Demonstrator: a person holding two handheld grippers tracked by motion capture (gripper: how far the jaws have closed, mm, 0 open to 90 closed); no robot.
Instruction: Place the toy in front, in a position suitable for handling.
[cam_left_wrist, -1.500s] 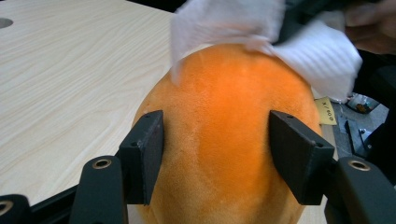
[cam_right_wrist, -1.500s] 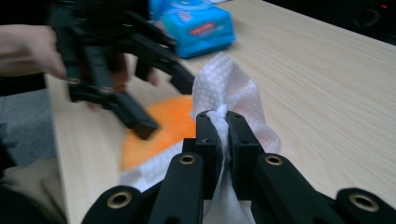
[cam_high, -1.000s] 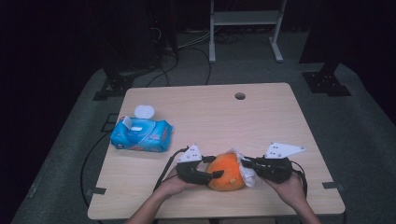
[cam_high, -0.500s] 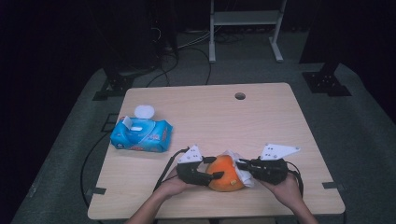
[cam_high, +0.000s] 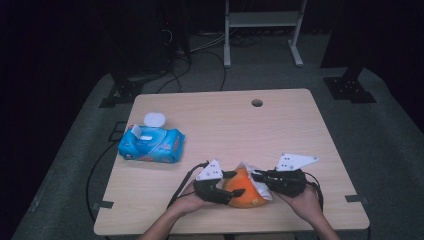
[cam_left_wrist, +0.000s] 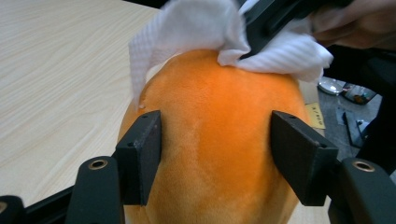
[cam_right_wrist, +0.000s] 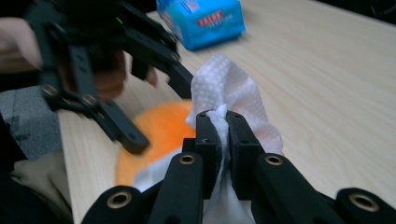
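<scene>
1. Both grippers meet at the orange toy (cam_high: 243, 189) near the table's (cam_high: 280, 130) front edge; wipes pack (cam_high: 151, 145) well left.
2. Left gripper (cam_left_wrist: 215, 156) jaws straddle the toy, pads against its sides.
3. Right gripper (cam_right_wrist: 223, 140) jaws pinch a white wipe (cam_right_wrist: 226, 95) tight over the toy.

Dark lab or studio, bare wooden table (cam_high: 280, 130), floor cables (cam_high: 200, 47), equipment stands (cam_high: 262, 30)

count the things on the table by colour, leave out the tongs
orange: 1, the plush toy
white: 1, the wipe draped over the toy
blue: 1, the pack of wipes, its white lid flipped open
total: 3
</scene>
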